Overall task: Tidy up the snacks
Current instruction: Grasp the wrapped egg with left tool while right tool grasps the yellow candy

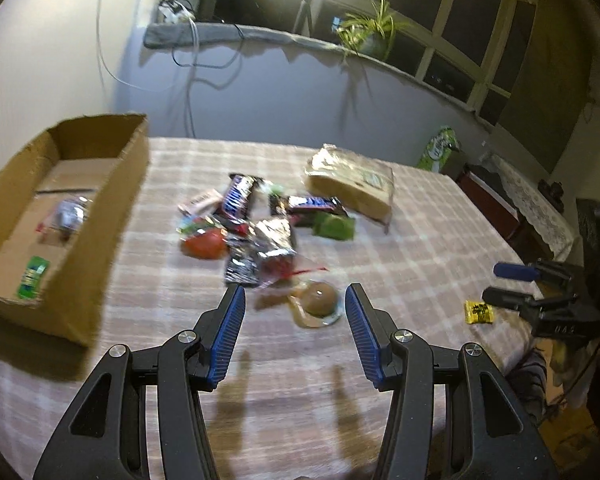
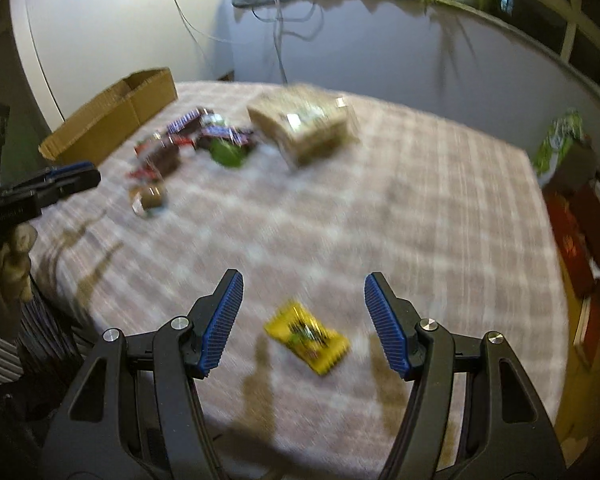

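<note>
A heap of snacks lies mid-table: chocolate bars, a silver wrapper, a red pack, a green pack. Nearest my left gripper sits a brown round sweet in clear wrap, on the cloth just beyond the open, empty jaws. A cardboard box at the left holds a green pack and a small wrapped item. My right gripper hovers open above a yellow packet, which lies on the cloth between its fingers, untouched. The same yellow packet shows in the left wrist view below the right gripper.
A large tan bagged pack lies at the far side of the checked tablecloth. The wall, a sill with a plant and cables stand behind. Red furniture is off the table's right edge.
</note>
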### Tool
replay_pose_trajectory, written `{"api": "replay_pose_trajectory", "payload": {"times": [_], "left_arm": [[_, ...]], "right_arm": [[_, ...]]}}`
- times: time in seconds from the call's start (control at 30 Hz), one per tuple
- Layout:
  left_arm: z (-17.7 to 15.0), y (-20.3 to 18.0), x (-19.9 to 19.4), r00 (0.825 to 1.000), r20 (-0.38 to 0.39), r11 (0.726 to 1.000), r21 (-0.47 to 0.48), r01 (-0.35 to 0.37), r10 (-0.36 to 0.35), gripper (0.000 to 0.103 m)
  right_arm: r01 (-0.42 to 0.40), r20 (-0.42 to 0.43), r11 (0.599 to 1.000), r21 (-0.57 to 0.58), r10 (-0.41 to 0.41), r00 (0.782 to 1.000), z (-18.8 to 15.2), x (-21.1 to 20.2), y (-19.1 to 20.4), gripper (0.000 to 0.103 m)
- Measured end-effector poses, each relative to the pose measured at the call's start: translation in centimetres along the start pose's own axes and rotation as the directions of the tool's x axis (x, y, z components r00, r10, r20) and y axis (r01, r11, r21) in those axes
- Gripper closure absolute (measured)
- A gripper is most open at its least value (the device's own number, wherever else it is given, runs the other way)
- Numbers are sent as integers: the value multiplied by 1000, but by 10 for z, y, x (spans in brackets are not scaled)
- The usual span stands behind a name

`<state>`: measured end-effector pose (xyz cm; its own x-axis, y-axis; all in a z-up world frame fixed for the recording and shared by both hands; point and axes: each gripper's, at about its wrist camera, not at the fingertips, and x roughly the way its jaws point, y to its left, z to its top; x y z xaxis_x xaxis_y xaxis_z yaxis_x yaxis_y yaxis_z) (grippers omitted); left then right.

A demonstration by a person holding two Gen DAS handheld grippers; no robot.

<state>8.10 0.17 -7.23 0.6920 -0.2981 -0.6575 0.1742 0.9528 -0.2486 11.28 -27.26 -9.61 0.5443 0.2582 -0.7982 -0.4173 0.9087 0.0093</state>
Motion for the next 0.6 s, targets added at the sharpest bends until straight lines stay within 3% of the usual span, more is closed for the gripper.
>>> {"api": "replay_pose_trajectory", "payload": {"times": [0.2, 0.47, 0.6], "left_arm": [[-3, -9, 17, 999, -46, 1000, 3, 11, -11, 56], [-2, -13, 40, 996, -91, 1000, 25, -12, 14, 66], [-1, -17, 48, 994, -104, 998, 53, -29, 34, 66]], "right_arm": [[-8, -37, 999, -32, 7, 999, -15, 12, -3, 45], [-27, -43, 997, -76, 24, 999, -17, 18, 2, 52], [-39, -44, 995, -89, 35, 998, -18, 17, 3, 57]]}}
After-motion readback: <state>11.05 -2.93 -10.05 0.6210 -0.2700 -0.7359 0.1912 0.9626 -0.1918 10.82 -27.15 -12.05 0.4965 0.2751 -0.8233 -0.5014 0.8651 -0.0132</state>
